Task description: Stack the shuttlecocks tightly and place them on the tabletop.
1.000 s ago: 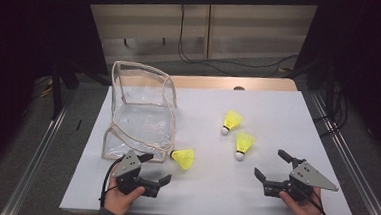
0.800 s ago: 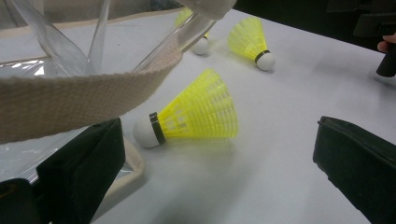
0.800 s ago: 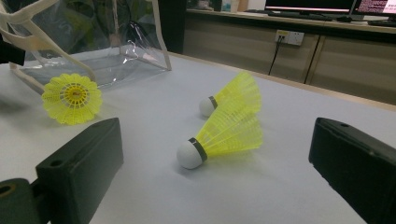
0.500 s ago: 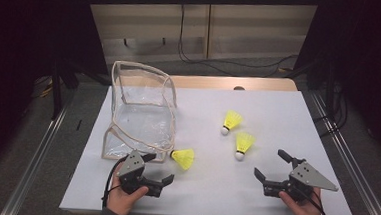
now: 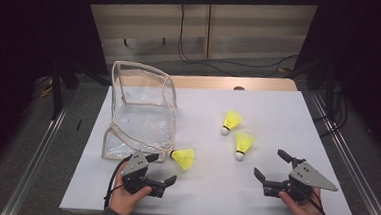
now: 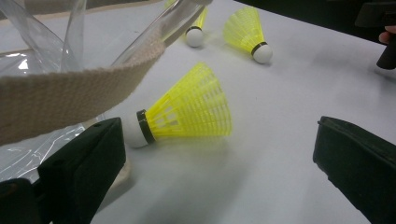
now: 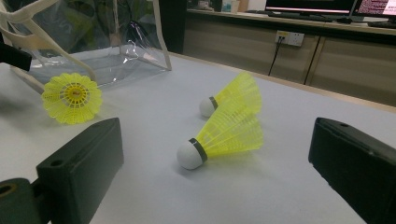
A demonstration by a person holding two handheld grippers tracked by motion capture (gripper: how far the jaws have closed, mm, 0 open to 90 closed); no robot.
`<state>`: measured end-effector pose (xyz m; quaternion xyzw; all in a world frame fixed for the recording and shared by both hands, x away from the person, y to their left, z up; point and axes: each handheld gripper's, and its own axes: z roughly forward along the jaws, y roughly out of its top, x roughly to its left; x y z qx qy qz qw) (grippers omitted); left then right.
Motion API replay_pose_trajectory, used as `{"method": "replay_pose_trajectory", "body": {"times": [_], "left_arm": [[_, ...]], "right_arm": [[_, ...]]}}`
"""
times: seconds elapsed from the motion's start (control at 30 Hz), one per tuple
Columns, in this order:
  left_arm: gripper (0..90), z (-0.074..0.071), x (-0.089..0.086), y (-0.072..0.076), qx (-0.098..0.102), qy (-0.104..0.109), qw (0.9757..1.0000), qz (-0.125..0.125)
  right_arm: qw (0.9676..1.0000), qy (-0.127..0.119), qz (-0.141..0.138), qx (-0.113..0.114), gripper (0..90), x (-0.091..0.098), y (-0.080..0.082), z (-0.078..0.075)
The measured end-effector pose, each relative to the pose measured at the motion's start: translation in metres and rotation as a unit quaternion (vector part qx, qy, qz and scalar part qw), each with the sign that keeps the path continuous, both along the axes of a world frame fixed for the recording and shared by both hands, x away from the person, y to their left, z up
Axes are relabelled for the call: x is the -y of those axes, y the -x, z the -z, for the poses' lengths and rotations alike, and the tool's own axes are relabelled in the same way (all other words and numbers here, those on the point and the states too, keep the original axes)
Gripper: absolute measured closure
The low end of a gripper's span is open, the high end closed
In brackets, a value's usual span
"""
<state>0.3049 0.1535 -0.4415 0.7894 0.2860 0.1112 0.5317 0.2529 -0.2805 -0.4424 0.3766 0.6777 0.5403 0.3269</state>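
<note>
I have the white table (image 5: 278,113) spread across most of the high view, running from the near edge where my hands come in to the far wooden rim. On its left half stands the clear plastic bag (image 5: 140,114) with cream fabric trim, mouth open, leaning a little; in the left gripper view its strap (image 6: 70,100) crosses close in front of the lens.

My left gripper (image 5: 160,170) sits at the near left, just right of the bag's near corner, jaws spread wide apart and holding nothing. My right gripper (image 5: 271,165) sits at the near right, jaws likewise parted and empty.

Three yellow shuttlecocks lie on the table. The nearest shuttlecock (image 5: 184,157) lies on its side just beyond my left gripper, its white cork toward the bag and close to the left jaw in the left gripper view (image 6: 187,109), not touching that I can tell. The middle shuttlecock (image 5: 243,145) lies ahead of my right gripper, between its jaws in the right gripper view (image 7: 224,137). The far shuttlecock (image 5: 231,122) lies just beyond it.
</note>
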Motion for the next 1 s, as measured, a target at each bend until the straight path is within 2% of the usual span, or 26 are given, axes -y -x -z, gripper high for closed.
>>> {"method": "replay_pose_trajectory", "body": {"times": [0.67,1.0], "left_arm": [[2.6,0.0,0.011,-0.002,-0.007,-0.015,0.9999,0.003],[2.6,-0.001,0.018,-0.004,-0.012,-0.017,0.9998,-0.006]], "right_arm": [[1.0,0.001,0.0,0.001,2.4,0.0,0.0,0.0],[1.0,0.0,-0.001,0.003,2.5,0.0,0.0,0.0]]}}
